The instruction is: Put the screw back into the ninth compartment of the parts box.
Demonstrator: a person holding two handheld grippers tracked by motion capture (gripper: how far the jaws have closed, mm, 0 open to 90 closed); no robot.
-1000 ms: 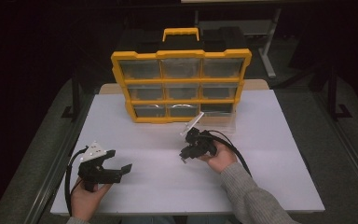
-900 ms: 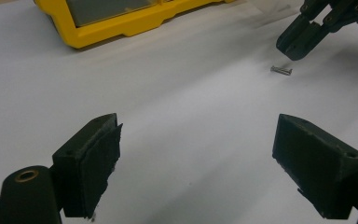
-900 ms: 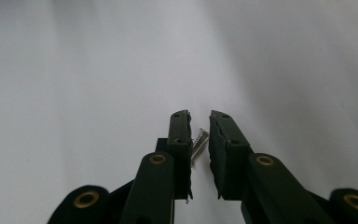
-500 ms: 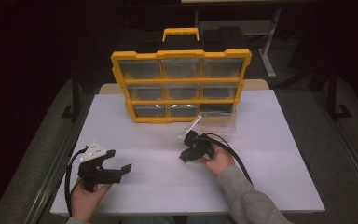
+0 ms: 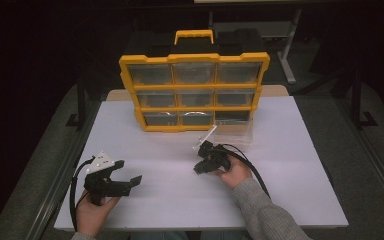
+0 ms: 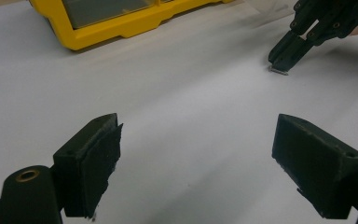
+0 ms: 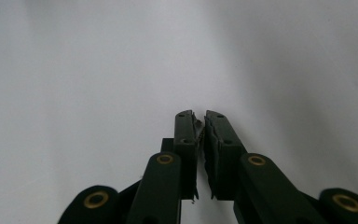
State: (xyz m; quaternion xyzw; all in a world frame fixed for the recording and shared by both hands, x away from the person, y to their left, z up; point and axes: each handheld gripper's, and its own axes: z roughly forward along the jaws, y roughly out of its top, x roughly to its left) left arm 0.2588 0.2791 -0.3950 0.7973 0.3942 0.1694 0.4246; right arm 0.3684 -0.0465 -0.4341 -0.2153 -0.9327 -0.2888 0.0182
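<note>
The right gripper [image 5: 200, 168] has just been closing its fingers, now nearly together with nothing between; just beyond lies a clear plastic drawer [image 5: 234, 135]. Left gripper [image 5: 130, 181] fingers stand apart.

1. The left gripper [image 5: 125, 181] rests low at the near left, held in the left hand [image 5: 92, 215], its jaws spread wide with nothing between them.
2. The right gripper [image 5: 200, 167] tilts down to the surface, held in the right hand [image 5: 235, 172]; its jaws have just been closing and stand almost together, nothing visible between them.
3. A grey sleeve [image 5: 265, 215] covers the right forearm.
</note>
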